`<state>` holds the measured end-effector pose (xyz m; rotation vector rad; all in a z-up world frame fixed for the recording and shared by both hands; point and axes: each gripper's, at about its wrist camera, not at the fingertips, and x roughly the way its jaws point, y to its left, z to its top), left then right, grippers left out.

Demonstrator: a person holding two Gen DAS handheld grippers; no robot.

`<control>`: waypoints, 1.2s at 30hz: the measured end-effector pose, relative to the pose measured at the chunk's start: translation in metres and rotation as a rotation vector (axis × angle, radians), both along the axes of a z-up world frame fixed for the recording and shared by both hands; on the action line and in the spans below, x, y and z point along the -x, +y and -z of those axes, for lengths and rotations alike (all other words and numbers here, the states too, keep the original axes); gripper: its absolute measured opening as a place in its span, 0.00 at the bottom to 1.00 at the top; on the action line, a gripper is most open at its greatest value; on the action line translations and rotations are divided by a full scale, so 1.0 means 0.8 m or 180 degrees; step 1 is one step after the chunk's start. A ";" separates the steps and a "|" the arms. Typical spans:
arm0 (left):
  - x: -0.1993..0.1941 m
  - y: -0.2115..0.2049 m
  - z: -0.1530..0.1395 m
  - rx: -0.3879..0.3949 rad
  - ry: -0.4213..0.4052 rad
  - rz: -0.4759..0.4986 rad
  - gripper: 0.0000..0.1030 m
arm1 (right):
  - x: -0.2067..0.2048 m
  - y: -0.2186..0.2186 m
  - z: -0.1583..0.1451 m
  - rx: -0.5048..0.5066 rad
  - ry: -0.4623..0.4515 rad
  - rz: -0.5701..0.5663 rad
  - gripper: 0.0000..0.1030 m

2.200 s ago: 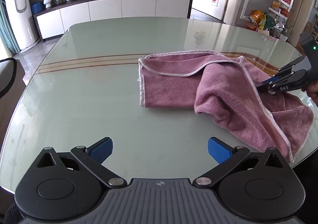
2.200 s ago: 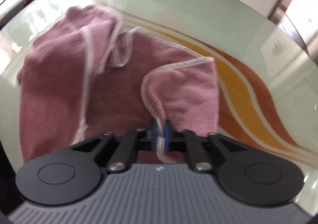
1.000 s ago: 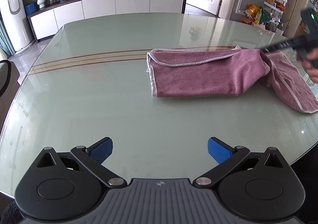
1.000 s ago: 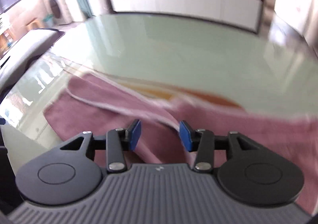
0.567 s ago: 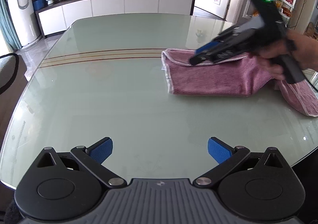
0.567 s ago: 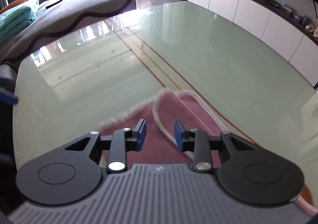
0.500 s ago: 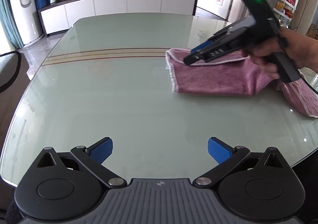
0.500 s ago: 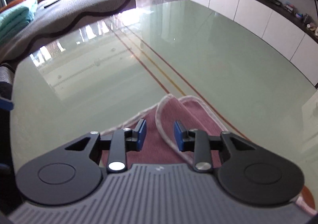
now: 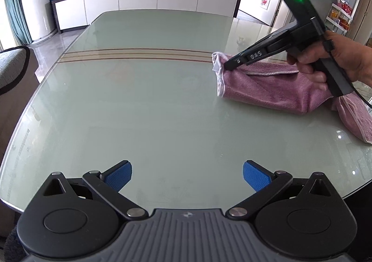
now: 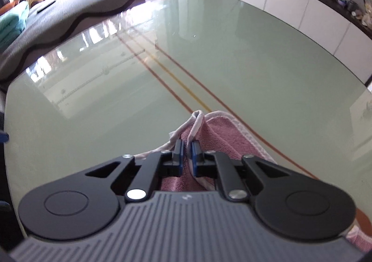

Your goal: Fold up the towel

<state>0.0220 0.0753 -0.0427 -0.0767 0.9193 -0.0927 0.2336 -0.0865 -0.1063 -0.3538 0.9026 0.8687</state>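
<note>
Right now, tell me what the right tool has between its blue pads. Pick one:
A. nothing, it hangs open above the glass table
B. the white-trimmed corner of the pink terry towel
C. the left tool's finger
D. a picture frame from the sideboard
B: the right tool is pinched on the white-trimmed corner of the pink terry towel, bunching it up off the glass table.

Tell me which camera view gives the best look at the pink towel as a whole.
The left wrist view: the pink terry towel lies there folded along the glass table, its near-full length visible. The right wrist view shows only its white-edged corner pinched in the shut right gripper.
</note>
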 end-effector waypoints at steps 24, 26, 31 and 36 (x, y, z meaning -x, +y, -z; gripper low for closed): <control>0.004 0.061 -0.007 0.0021 -0.0082 -0.0451 0.99 | 0.170 -0.021 -0.041 -0.0605 0.0618 -0.1114 0.33; 0.001 0.064 -0.008 0.0030 -0.0087 -0.0463 0.99 | 0.156 -0.037 -0.047 -0.0632 0.0508 -0.0916 0.35; -0.003 0.056 -0.012 0.0024 -0.0111 -0.0406 0.99 | 0.118 -0.092 -0.056 -0.0354 0.0062 -0.0356 0.47; -0.019 0.045 -0.025 -0.0032 -0.0138 -0.0246 0.99 | 0.119 -0.151 -0.049 -0.0014 -0.0029 -0.0312 0.61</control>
